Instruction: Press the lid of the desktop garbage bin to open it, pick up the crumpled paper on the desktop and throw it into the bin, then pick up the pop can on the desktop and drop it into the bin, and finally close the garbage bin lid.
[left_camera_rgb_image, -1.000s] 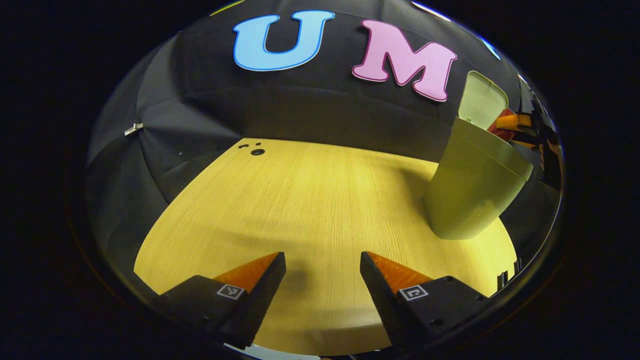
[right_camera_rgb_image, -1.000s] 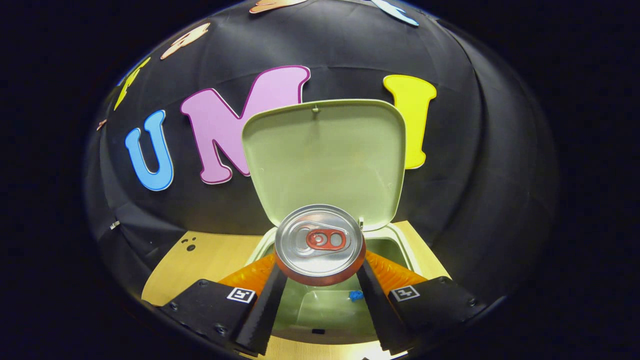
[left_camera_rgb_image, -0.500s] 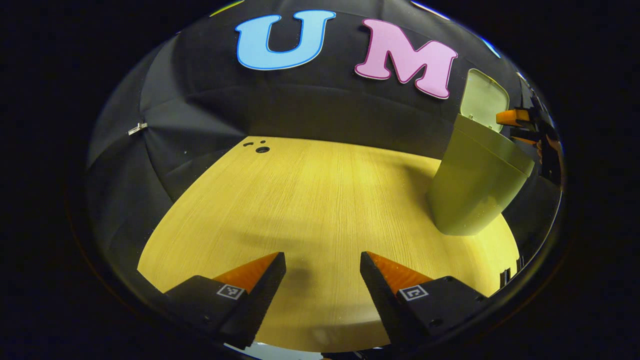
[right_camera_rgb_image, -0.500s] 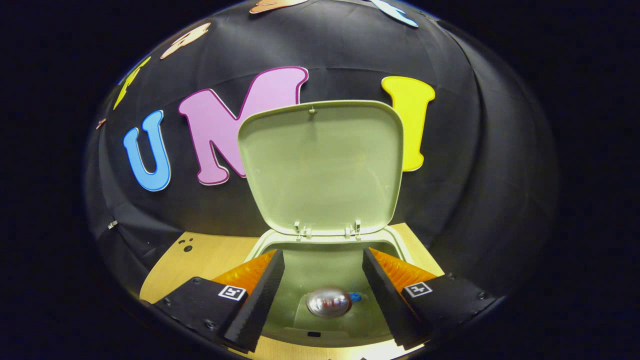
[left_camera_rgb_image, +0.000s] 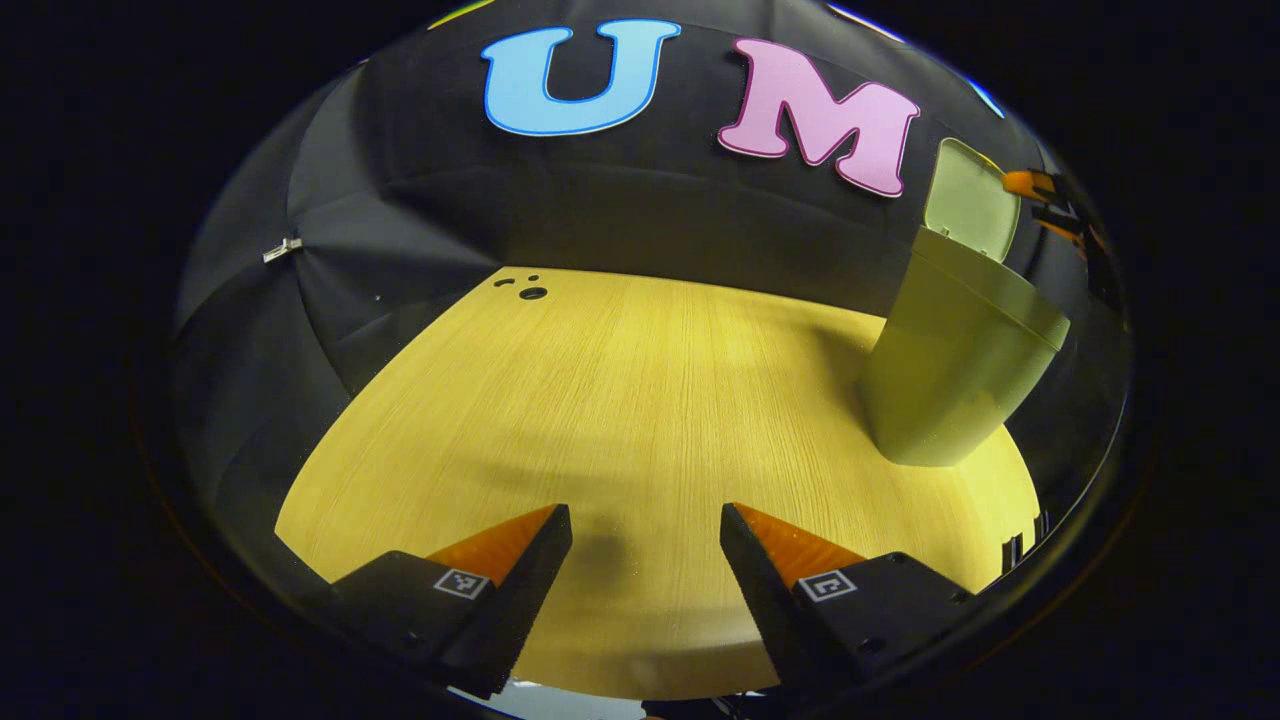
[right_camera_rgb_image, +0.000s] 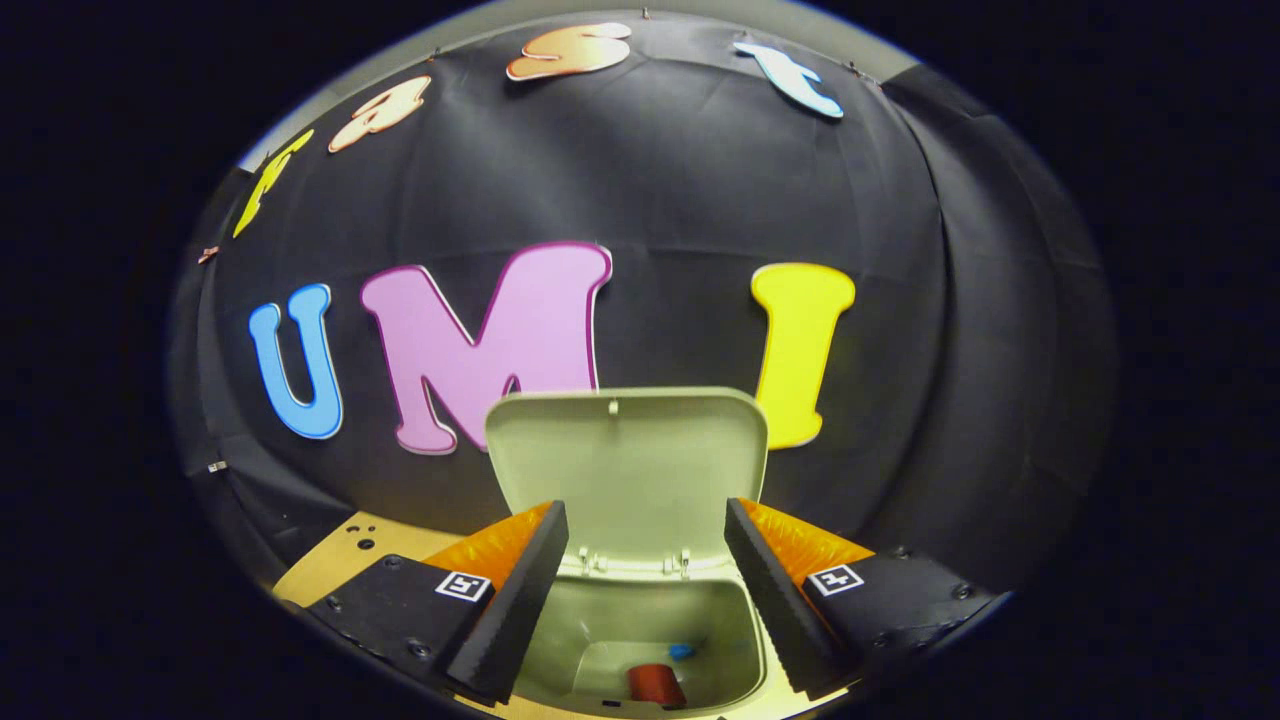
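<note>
A: Item one, the pop can (right_camera_rgb_image: 657, 684). Where do we log it?

B: We log it inside the garbage bin (right_camera_rgb_image: 640, 640), lying on the bin's floor, red side showing, seen in the right gripper view between the two fingers. A small blue scrap (right_camera_rgb_image: 681, 651) lies just beside it.

A: Item two, the bin itself?

B: Pale green, standing on the bench (left_camera_rgb_image: 640, 400). Its lid (right_camera_rgb_image: 627, 470) is up, hinged at the far edge and standing nearly upright. In the left gripper view we see the bin at the far right of the bench, its lid raised above the rim.

A: Item three, the right hand-held gripper (right_camera_rgb_image: 645, 585)?

B: Released. Its fingers are spread apart above the bin's mouth, with nothing between them.

A: Item four, the left hand-held gripper (left_camera_rgb_image: 645, 575)?

B: Also released, fingers wide apart, empty, held low over the bare wooden bench, well apart from the bin.

A: Anything else on the bench?

B: A few small dark holes (left_camera_rgb_image: 532, 292) near its far left edge.
</note>
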